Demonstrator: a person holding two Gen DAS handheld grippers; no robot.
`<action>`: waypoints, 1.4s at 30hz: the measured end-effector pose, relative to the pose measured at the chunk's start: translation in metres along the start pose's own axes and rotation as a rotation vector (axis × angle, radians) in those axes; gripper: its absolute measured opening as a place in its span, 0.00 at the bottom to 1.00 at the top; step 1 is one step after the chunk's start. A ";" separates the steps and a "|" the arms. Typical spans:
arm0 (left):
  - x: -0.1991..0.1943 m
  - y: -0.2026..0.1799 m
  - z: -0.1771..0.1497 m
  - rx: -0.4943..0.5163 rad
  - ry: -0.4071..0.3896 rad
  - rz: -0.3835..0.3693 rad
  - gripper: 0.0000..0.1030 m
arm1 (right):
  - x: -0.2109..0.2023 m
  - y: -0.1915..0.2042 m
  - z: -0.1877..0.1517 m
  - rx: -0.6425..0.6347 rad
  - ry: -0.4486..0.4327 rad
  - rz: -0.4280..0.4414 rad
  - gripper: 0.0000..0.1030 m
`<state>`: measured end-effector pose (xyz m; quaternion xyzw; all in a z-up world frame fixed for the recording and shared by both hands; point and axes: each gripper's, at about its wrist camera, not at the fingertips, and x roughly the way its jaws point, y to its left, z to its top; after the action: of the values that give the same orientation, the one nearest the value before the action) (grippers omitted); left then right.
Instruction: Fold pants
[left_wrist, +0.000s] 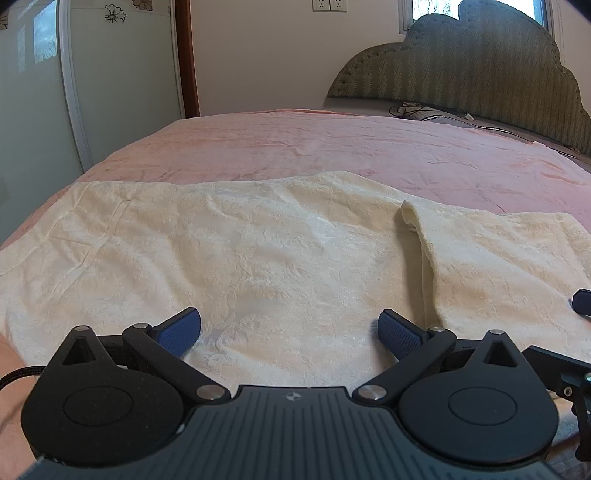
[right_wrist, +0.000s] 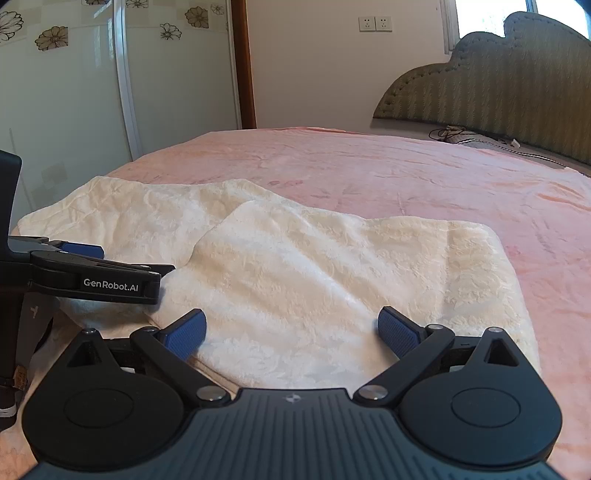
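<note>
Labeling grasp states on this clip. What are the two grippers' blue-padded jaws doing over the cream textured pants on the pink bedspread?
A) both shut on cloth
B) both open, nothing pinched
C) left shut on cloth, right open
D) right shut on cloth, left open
B: the left gripper and right gripper both show their jaws spread wide above the cream textured pants, with no fabric pinched between the pads.

pants (left_wrist: 258, 251): left end cut off by left wrist frame edge, near hem hidden behind gripper body | right gripper (left_wrist: 581, 301): only one blue fingertip seen at right edge | headboard (right_wrist: 498, 88): right part cropped | cables (right_wrist: 454, 133): too small to be identified
</note>
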<state>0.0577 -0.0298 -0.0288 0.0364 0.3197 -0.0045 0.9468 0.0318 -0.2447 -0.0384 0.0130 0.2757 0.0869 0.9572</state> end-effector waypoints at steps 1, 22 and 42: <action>0.000 0.000 0.000 0.000 0.000 0.000 1.00 | 0.000 0.000 0.000 -0.001 0.000 -0.001 0.98; 0.000 0.000 0.000 0.000 0.000 0.000 1.00 | -0.001 0.000 0.000 0.007 -0.006 0.004 0.98; 0.000 0.000 0.000 0.000 0.000 0.000 1.00 | -0.015 -0.003 0.000 0.021 -0.013 0.014 0.98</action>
<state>0.0578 -0.0297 -0.0288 0.0365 0.3198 -0.0044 0.9468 0.0201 -0.2500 -0.0308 0.0253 0.2703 0.0906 0.9582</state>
